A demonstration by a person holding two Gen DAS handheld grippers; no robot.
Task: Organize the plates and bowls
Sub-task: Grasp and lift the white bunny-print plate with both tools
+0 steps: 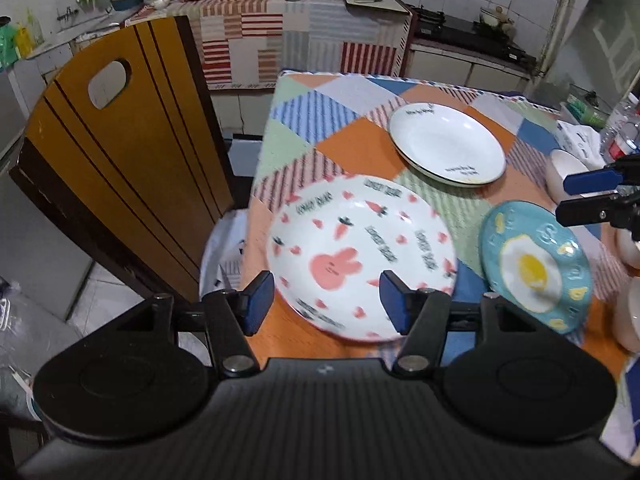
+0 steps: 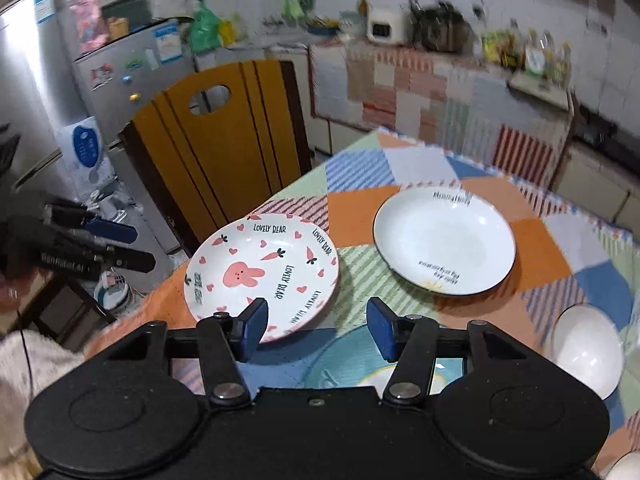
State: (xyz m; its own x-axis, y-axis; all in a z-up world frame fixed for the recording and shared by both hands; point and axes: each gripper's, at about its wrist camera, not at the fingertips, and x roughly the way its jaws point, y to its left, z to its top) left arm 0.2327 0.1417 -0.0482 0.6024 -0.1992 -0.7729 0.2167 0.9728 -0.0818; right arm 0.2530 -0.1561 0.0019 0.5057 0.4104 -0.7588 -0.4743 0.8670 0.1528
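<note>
Left gripper [image 1: 326, 300] fingers spread, empty, over near edge of rabbit plate [image 1: 360, 256] at table corner. Right gripper [image 2: 316, 328] fingers spread, empty, above egg plate [image 1: 534, 266]. White bowl [image 2: 586, 350] right of it. White plate [image 1: 446, 144] farther back on patchwork cloth [image 1: 352, 136]. Chair [image 1: 120, 152] beside table.

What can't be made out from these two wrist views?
- Blue egg plate: in the right wrist view mostly hidden under the right gripper.
- Pale bowls: left wrist view, cut by the right edge; count unclear.
- White bowl: contents not visible from this angle.
- White plate: rim lettering too small to read.
- Bunny plate: motion-blurred in the left wrist view; near rim behind the left gripper.
</note>
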